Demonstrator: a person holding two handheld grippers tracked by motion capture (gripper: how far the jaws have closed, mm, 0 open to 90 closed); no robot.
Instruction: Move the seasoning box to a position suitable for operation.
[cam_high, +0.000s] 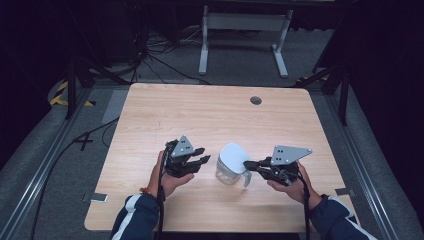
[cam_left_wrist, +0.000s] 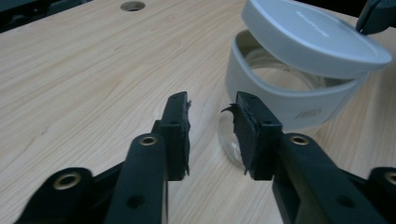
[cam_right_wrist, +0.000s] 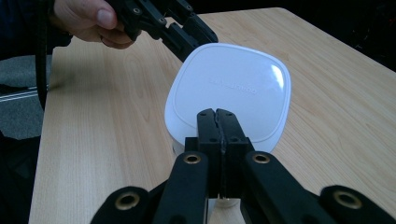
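— See the jug (cam_high: 230, 172)? It stands near the front middle of the table (cam_high: 150, 115), between the two hands. The right gripper (cam_high: 251, 164) has its jaws closed together at the rim of the white lid (cam_right_wrist: 231, 91), which sits tilted, up on one side.

— Is it actually pinching the lid?

— I can't tell; the jaws look fully together, perhaps on a thin lip. If they slip, the lid would likely drop askew, or a hard pull could tip the jug, since nothing steadies it.

— And the left gripper (cam_left_wrist: 212, 109)?

— Jaws a little apart, empty, just beside the jug's clear wall. It could knock it if it closes in carelessly.

— Room to work?

— Plenty of bare wood behind and to the left. The front edge is the close one.
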